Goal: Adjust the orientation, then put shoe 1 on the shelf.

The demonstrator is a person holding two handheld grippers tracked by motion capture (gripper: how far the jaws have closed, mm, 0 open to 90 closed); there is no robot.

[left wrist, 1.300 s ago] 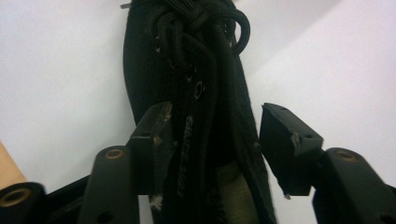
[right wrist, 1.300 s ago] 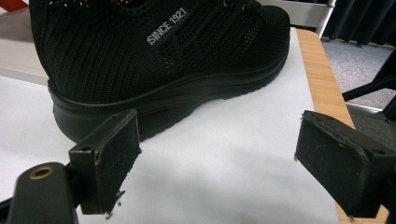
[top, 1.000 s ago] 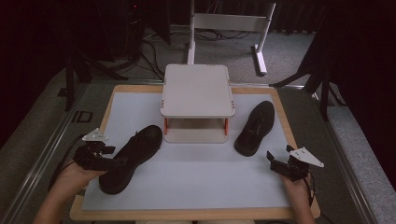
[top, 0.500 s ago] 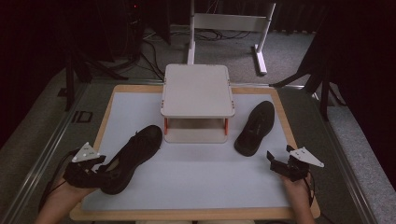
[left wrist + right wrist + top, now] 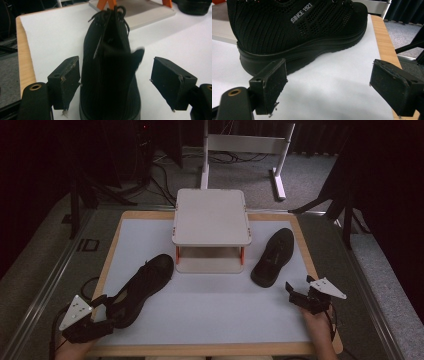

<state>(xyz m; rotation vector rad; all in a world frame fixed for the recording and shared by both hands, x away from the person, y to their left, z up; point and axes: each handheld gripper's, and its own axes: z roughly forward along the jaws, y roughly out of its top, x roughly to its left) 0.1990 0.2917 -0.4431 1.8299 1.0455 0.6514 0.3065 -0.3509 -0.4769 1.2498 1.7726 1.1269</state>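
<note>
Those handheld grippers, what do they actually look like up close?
Each is a black hand tool. The left gripper and the right gripper both end in two chunky black fingers with flat, scuffed pads and a brass-ringed hole at the base. In the high view each carries a pale grey three-cornered plate with small dots, and a black cable trails from it.

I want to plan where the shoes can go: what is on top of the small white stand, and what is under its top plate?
The top of the white stand is bare. Under it, orange posts and a white lower shelf show; the shelf's back part is covered by the top plate.
</note>
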